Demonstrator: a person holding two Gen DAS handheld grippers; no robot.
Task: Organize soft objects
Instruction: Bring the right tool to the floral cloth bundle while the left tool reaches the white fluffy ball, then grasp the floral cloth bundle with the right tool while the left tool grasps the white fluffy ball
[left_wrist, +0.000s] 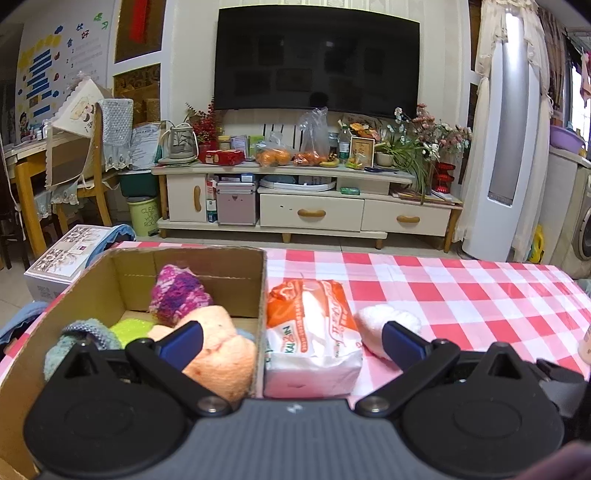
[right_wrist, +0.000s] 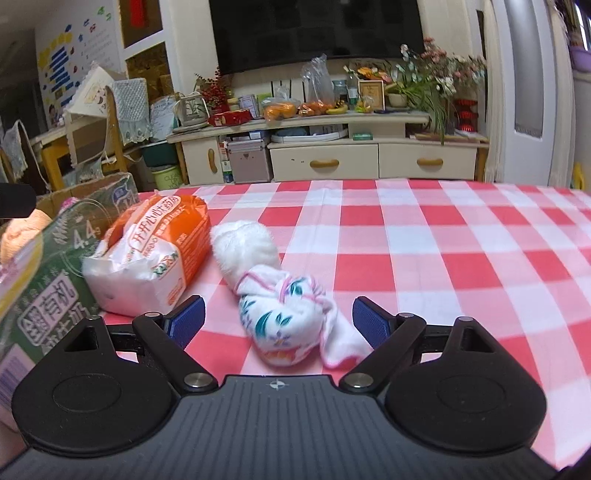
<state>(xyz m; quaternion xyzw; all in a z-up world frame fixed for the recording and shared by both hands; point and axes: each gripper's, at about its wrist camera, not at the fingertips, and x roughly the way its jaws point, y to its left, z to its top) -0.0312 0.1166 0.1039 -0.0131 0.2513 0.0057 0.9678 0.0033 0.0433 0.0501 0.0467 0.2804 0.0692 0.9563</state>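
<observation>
- Red-and-white checked cloth (right_wrist: 424, 236) covered the desk, with a cream TV cabinet (left_wrist: 310, 210) and a dark wall-mounted television (left_wrist: 317, 62) behind it.
- An open brown cardboard box (left_wrist: 207, 266) stood at the desk's left end, holding a purple-and-pink knitted bundle (left_wrist: 179, 295), a peach fleece roll (left_wrist: 221, 350), a grey-blue knitted piece (left_wrist: 79, 332) and something lime green (left_wrist: 131, 328).
- An orange-and-white plastic tissue pack (left_wrist: 314, 332) lay just beside the box's right wall.
- A fluffy white roll (right_wrist: 243, 245) lay right of the pack, touching a rolled white floral towel with pink trim (right_wrist: 288, 321).
- The left claw (left_wrist: 291, 339) was spread wide, straddling the box wall and the pack.
- The right claw (right_wrist: 279, 321) was spread around the floral towel, pinching nothing.
</observation>
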